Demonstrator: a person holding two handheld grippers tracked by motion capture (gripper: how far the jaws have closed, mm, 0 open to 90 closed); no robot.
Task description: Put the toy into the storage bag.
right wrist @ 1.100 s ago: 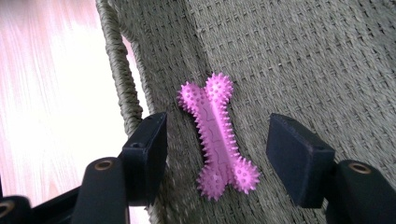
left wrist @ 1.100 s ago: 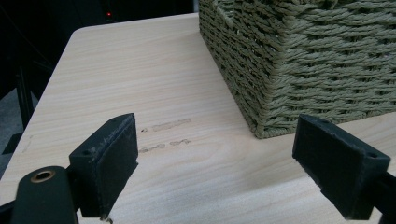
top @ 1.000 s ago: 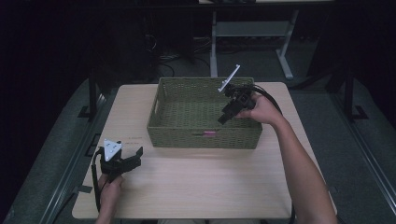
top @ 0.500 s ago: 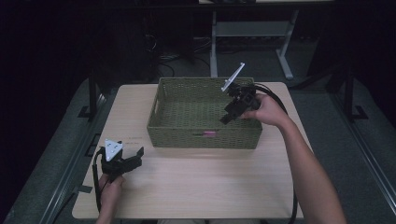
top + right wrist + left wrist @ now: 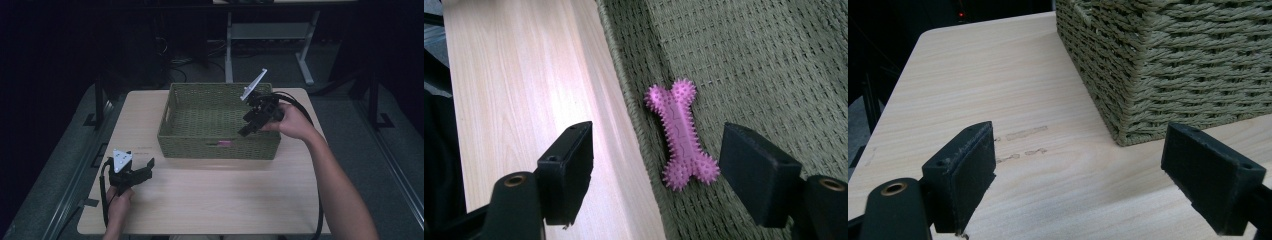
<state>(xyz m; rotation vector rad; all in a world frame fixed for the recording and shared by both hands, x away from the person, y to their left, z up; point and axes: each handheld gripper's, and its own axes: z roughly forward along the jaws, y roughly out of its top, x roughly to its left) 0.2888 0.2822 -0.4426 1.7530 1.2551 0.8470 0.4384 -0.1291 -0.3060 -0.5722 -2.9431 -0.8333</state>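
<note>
My right claw [image 5: 654, 165] hangs spread over the basket [image 5: 190, 145]; a pink bone toy [image 5: 680, 134] lies inside against its near wall. My left claw [image 5: 1093, 175] rests spread on the table [image 5: 225, 195]

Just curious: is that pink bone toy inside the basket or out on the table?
Inside. The pink bone toy lies flat on the basket floor, beside its near wall.
</note>
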